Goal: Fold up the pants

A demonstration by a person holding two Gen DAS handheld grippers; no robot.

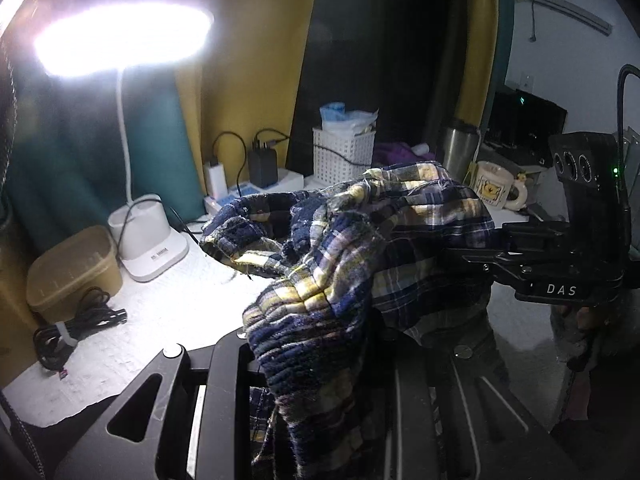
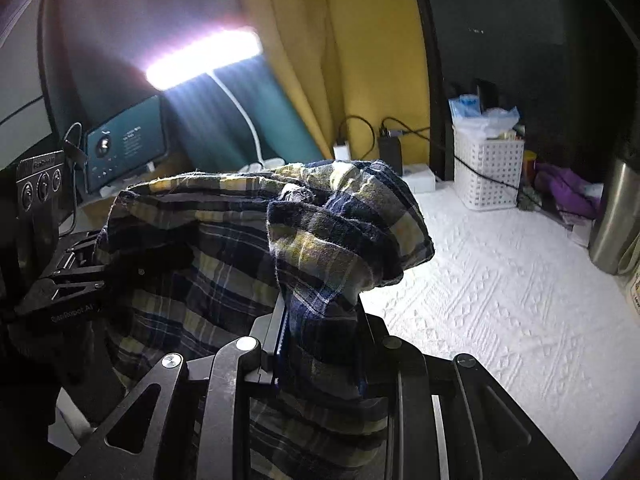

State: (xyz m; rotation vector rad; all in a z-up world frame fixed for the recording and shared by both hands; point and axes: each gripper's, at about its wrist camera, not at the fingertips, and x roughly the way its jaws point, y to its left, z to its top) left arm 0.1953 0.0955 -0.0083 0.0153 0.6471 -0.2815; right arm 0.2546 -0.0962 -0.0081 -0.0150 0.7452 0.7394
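The pants [image 1: 340, 248] are navy, yellow and white plaid cloth, held up in the air above the white textured table cover [image 2: 500, 300]. My left gripper [image 1: 320, 344] is shut on a bunched fold of the pants. My right gripper [image 2: 320, 320] is shut on another bunched part of the pants [image 2: 312, 240]. The cloth hangs between the two grippers and drapes over both sets of fingers, hiding the fingertips. The right gripper's body [image 1: 560, 264] shows at the right of the left wrist view, and the left gripper's body [image 2: 60, 280] shows at the left of the right wrist view.
A lit desk lamp [image 1: 120, 40] stands on a white base [image 1: 148, 236] at the back left. A white basket [image 1: 344, 156], chargers [image 1: 262, 164], a mug [image 1: 496, 190], a steel flask [image 1: 460, 148], a tan box [image 1: 72, 268] and a coiled cable [image 1: 76, 328] ring the table.
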